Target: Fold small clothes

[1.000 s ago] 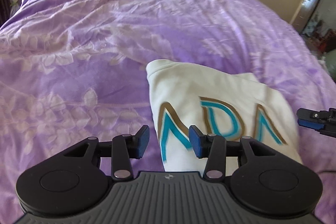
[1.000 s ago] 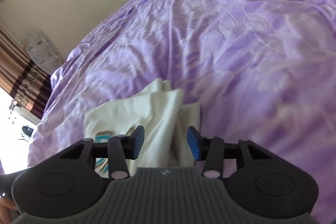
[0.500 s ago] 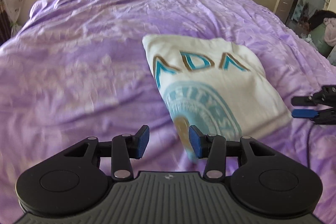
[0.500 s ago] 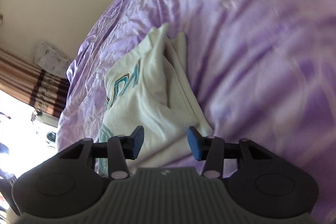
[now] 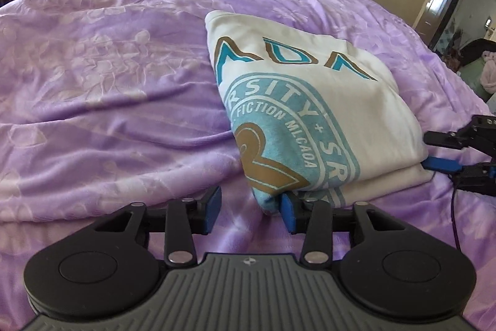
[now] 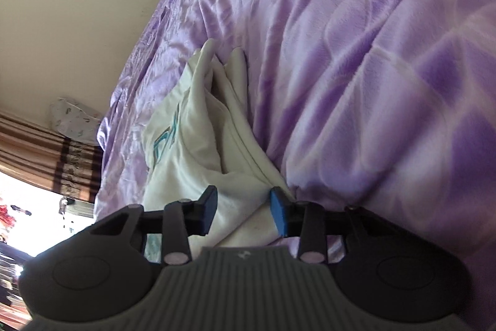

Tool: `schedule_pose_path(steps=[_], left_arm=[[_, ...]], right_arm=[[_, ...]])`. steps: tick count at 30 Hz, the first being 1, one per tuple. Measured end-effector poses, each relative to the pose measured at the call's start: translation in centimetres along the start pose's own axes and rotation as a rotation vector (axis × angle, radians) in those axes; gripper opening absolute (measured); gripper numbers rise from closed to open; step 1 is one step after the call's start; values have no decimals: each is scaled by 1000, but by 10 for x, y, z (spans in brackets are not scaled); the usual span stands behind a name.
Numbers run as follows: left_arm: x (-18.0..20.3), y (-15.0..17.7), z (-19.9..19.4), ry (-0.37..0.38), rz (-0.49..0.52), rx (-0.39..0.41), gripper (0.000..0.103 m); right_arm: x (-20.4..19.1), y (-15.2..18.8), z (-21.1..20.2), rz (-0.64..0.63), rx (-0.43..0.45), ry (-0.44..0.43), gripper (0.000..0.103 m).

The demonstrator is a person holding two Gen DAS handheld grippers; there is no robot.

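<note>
Now we see the folded shirt (image 5: 310,101) lying on the purple bed (image 5: 108,76). Our left gripper (image 5: 249,208) hangs open at its near corner; our right gripper (image 6: 243,208) spreads its fingers around its layered edge.

We are noting: folded shirt (image 5: 313,117) lettering partly tucked out of sight at the folds; right gripper (image 5: 434,151) body running off the frame's edge; shirt's (image 6: 198,145) near end disappearing behind the gripper housing.

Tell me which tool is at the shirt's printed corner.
The left tool: the teal badge on the shirt ends at its right finger. The right tool is open around plain white folded layers.
</note>
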State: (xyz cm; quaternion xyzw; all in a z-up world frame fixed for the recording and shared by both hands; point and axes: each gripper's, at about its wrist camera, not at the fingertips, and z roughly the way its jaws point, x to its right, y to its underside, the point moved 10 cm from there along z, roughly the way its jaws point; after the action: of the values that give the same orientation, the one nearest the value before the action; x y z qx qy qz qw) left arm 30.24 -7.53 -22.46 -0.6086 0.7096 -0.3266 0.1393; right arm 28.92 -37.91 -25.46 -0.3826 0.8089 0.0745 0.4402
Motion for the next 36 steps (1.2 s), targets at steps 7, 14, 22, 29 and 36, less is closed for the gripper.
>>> schedule_pose_path(steps=[7,14,22,29,36], left_arm=[[10,-3,-10,38,23,56,11],[4,8,-1,6,24,-23,9],[2,26,7,-34,-4,-93,6],[-10,33,0,-38,-94,-103,0],[-16,33,-21,-58,-89,-79,0]], right_arm=[[-32,-10,-31,-88,157,-97,4],[-8,1,-28,-138,112,118,1],[0,8,-19,-254,123,246,0],[-2,10,-15,-323,131,293,1],[-9,12,-25,-330,150,296,5]])
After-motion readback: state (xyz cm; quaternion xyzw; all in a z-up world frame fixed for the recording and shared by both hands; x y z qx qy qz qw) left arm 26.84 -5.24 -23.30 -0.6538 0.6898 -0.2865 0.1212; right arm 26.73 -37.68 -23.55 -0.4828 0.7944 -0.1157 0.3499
